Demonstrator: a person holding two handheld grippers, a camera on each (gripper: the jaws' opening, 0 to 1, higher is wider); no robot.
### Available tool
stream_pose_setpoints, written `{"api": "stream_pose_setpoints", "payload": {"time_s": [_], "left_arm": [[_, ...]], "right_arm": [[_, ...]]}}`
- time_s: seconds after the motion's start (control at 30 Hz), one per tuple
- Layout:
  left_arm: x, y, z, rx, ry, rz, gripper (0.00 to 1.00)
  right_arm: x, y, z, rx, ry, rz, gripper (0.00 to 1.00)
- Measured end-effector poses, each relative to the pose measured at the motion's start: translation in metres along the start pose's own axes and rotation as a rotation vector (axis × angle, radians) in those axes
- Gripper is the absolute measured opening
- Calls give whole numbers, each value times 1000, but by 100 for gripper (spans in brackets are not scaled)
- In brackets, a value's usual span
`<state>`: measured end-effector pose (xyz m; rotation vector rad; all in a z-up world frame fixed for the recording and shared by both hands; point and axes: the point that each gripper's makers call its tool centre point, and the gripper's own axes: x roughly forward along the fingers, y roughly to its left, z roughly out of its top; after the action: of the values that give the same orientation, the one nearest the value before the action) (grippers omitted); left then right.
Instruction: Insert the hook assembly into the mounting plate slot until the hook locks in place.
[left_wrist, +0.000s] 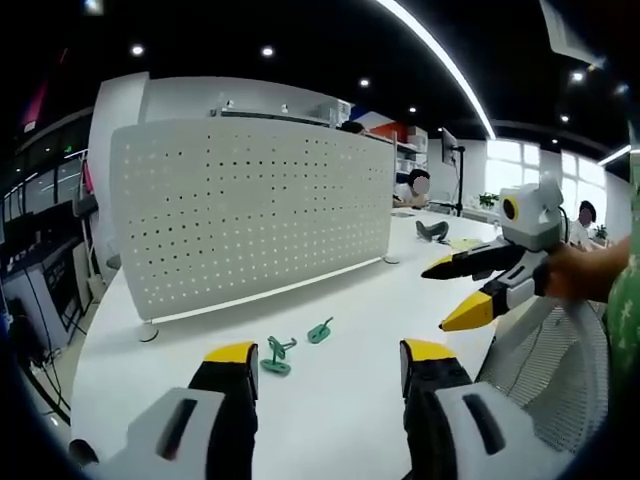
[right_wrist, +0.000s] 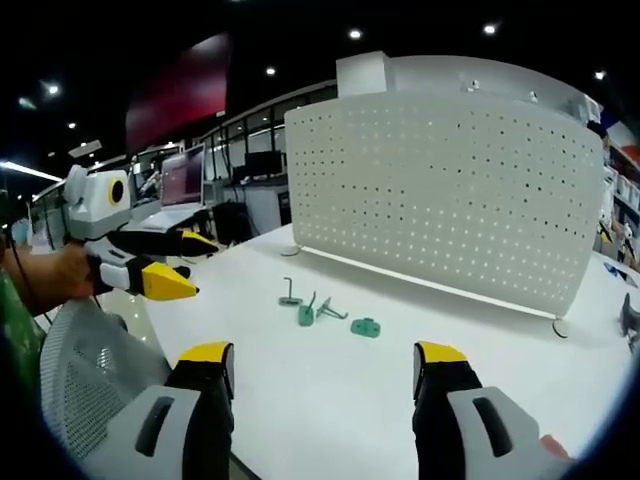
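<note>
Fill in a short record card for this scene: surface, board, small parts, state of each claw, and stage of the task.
surface: white table
board: white perforated panel standing upright on small feet at the table's far side
small parts: green hook pieces and a green plate piece lying loose on the table, apart from the panel
left claw: open, holding nothing, above the table
right claw: open, holding nothing, above the table
stage: nothing picked up yet; no hook sits in the panel
</note>
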<state>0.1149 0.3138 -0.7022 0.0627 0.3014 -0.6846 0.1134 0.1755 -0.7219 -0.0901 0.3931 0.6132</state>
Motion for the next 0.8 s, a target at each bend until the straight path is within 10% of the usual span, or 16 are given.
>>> {"api": "stream_pose_setpoints", "payload": {"time_s": [0.8], "left_arm": [[1, 3, -4, 14, 24, 21, 58]], "right_arm": [[30, -40, 5, -75, 63, 70, 62]]}}
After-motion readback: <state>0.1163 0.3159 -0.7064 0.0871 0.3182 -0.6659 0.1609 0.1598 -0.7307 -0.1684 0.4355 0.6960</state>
